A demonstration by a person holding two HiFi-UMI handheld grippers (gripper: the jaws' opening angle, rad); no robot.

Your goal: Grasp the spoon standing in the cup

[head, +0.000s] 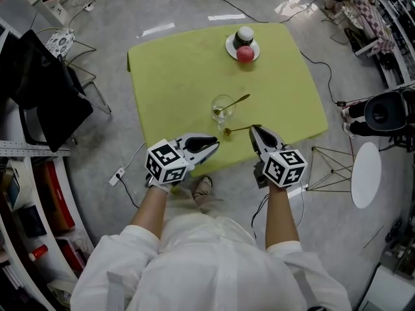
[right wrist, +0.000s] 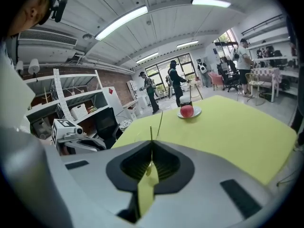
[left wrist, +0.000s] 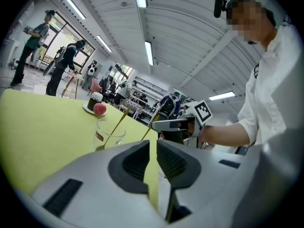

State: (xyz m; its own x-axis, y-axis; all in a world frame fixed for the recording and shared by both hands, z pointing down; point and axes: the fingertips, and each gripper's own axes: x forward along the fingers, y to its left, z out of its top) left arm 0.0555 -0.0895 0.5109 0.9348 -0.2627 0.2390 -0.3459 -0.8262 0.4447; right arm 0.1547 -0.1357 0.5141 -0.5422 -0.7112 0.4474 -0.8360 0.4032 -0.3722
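Cup and upright spoon, mid-tabletop
Bare green surface lies all round the cup, grey floor beyond every edge. At the near edge, the right tool is clamped on a second spoon (bowl on the tabletop). The left tool is barely parted, empty.

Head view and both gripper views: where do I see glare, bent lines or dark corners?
Head view: white lamp glare on the floor beyond the table. Left gripper view: ceiling lamps curve strongly, corners black, left claw looms large. Right gripper view: same curving and black corners; right claw fills the bottom, apple is sharp.
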